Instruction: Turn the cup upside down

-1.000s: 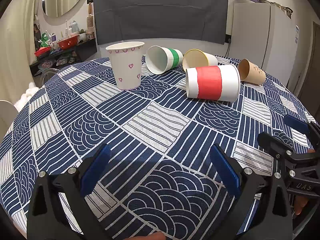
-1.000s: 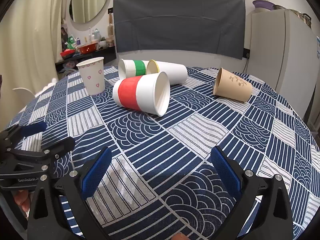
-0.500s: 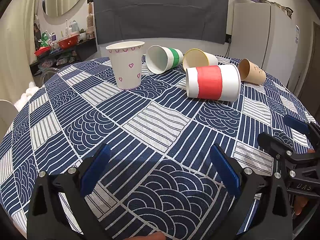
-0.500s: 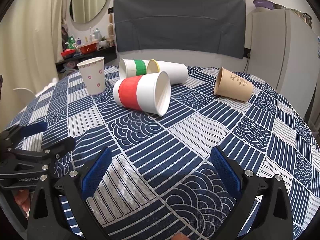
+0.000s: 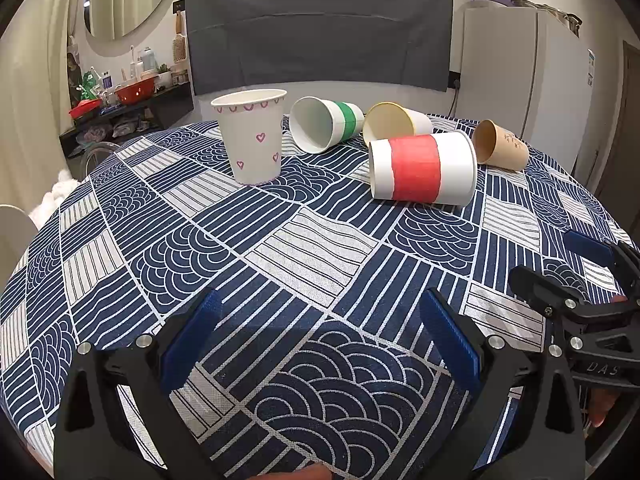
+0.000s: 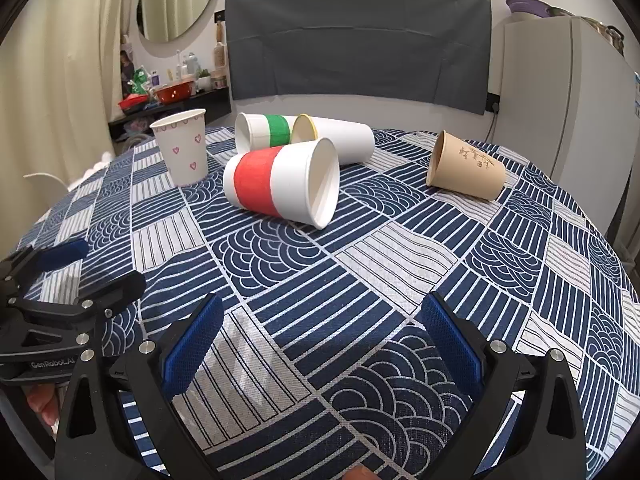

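A white cup with pink hearts (image 5: 251,136) (image 6: 183,147) stands upright, mouth up, at the far left of the round table. A white cup with a red band (image 5: 422,167) (image 6: 280,182) lies on its side near the middle. Cups with a green band (image 5: 326,124) (image 6: 264,130), a yellow rim (image 5: 394,124) (image 6: 334,142) and a brown one (image 5: 500,145) (image 6: 464,166) also lie on their sides. My left gripper (image 5: 320,338) and right gripper (image 6: 318,338) are open and empty, low over the near table, well short of the cups.
The table carries a blue and white patterned cloth (image 5: 312,248). A dark chair back (image 5: 320,28) stands behind the table, a white fridge (image 5: 528,72) at the back right, a cluttered shelf (image 5: 128,100) at the back left. Each gripper shows in the other's view (image 5: 580,280) (image 6: 68,280).
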`<state>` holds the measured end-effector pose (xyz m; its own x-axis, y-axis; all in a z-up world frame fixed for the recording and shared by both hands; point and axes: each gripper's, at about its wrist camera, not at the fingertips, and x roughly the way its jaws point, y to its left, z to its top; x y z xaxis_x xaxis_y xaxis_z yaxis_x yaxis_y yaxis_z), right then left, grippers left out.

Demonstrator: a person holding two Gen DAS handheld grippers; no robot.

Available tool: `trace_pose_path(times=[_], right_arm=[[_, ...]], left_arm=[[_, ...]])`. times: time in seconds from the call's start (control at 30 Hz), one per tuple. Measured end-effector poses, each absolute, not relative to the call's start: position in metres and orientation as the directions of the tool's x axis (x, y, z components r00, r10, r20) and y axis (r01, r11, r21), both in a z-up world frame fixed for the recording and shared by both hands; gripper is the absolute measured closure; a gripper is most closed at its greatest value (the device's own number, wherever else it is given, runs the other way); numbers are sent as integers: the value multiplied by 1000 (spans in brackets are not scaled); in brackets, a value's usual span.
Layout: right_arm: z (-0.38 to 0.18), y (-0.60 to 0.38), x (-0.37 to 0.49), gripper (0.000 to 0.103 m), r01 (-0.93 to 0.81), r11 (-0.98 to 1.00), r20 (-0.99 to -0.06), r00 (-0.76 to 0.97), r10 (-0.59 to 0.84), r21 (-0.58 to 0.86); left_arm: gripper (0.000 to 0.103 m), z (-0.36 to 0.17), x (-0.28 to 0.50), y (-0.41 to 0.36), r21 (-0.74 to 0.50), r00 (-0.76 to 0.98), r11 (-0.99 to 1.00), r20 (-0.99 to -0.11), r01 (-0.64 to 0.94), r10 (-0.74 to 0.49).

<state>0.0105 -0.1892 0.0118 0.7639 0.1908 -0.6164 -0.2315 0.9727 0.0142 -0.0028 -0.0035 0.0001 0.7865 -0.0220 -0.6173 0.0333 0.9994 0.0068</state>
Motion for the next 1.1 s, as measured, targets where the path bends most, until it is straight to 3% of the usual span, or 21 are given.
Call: trace_pose_path(times=[0.33, 0.53, 1.1], right_arm=[[13, -197, 14, 8, -187, 981, -622, 762, 182, 58], [22, -223, 27, 8, -173, 943, -646, 692, 322, 286], [88, -197, 67, 8, -237, 950, -619, 720, 312, 202]], left_arm=[[6, 4, -4, -6, 32, 803, 999, -595, 30, -5], [6, 13, -3, -6, 42, 809, 996, -586, 83, -42], [6, 63, 39, 48, -8, 802, 1000, -597, -22, 13]])
